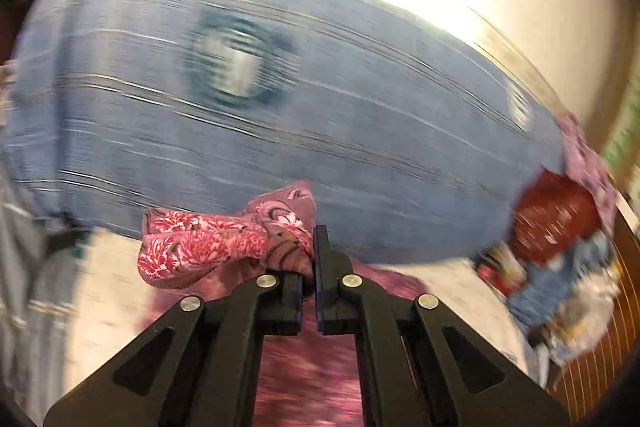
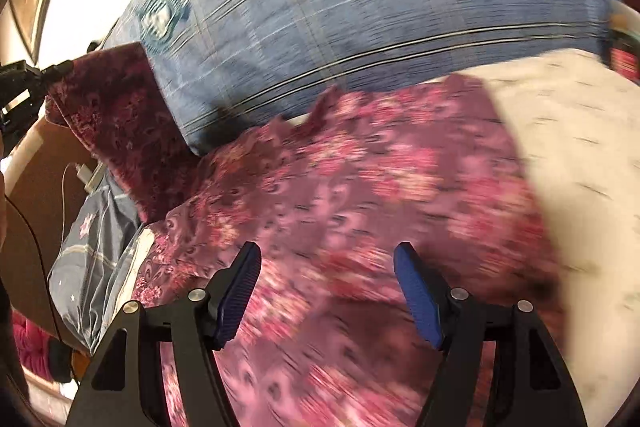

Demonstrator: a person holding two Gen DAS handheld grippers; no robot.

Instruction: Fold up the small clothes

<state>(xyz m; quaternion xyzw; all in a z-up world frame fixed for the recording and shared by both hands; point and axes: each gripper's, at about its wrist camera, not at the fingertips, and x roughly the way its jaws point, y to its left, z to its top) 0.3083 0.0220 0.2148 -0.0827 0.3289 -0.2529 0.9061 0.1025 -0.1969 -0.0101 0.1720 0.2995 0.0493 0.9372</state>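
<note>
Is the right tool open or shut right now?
Open: the right tool shows its blue fingers spread wide above the floral garment, gripping nothing.

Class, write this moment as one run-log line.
left hand-held gripper: shut on floral cloth | right hand-held gripper: open, above cloth | backdrop: blue pillow

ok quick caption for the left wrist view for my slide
Left gripper shut on a bunched corner of the pink floral cloth, lifted in front of a blue plaid pillow.
</note>
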